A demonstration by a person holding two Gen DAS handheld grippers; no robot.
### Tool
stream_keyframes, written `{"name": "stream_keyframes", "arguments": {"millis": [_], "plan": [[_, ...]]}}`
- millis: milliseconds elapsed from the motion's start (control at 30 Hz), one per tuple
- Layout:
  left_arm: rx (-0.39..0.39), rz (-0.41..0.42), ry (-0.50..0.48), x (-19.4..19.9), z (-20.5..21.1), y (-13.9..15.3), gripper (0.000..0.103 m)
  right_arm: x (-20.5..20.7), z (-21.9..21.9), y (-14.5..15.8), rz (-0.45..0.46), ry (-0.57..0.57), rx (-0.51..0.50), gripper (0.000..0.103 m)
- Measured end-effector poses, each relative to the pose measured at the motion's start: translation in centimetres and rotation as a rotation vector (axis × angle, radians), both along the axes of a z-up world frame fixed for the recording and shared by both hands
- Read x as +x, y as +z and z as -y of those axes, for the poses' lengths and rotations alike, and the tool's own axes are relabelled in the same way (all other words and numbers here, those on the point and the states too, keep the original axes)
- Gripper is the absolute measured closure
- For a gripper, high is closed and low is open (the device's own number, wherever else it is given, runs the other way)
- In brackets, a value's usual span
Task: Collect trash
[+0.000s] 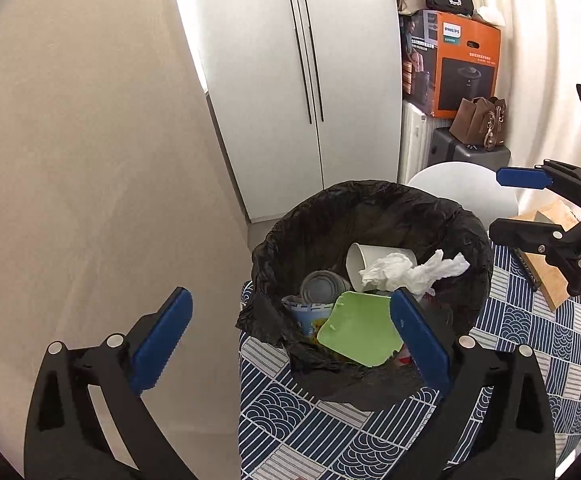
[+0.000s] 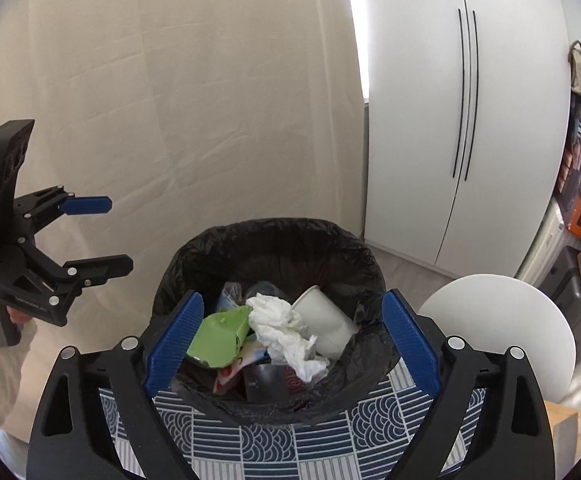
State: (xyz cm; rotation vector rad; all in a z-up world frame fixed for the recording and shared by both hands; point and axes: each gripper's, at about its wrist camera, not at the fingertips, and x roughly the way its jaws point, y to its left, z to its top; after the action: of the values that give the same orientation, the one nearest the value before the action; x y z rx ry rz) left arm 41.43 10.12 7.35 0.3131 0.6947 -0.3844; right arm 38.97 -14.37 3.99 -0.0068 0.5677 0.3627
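Note:
A bin with a black liner (image 1: pixel 370 208) (image 2: pixel 274 236) stands on a blue patterned cloth (image 1: pixel 330 432) (image 2: pixel 274 444). Inside lie a white paper cup (image 1: pixel 370 258) (image 2: pixel 326 316), a crumpled tissue (image 1: pixel 406 270) (image 2: pixel 282 328), a green carton piece (image 1: pixel 358 328) (image 2: pixel 220 336), a tin can (image 1: pixel 322 286) and coloured wrappers. My left gripper (image 1: pixel 290 298) (image 2: pixel 118 236) is open and empty, at the bin's left side. Over the bin's near rim my right gripper (image 2: pixel 292 300) (image 1: pixel 498 204) is also open, with nothing between its blue pads.
A white wardrobe (image 1: pixel 290 80) (image 2: pixel 458 120) stands behind the bin. Right of it are an orange box (image 1: pixel 466 68), a brown bag (image 1: pixel 478 120) and a round white seat (image 1: pixel 458 184) (image 2: pixel 502 328). A wooden board (image 1: pixel 550 280) lies on the cloth. Beige wall (image 1: pixel 90 160) fills the left.

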Motion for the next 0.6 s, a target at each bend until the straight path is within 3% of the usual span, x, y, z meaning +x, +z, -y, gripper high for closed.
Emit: {"name": "stream_keyframes", "arguments": {"millis": [167, 600], "plan": [[-0.065, -0.014, 0.038, -3.1, -0.8, 1.0, 0.006, -2.4, 1.1, 0.6, 0.014, 0.003, -0.029, 0.015], [-0.068, -0.051, 0.161, -13.6, 0.3, 0.2, 0.006, -10.4, 4.0, 0.3, 0.024, 0.068, -0.048, 0.012]]}}
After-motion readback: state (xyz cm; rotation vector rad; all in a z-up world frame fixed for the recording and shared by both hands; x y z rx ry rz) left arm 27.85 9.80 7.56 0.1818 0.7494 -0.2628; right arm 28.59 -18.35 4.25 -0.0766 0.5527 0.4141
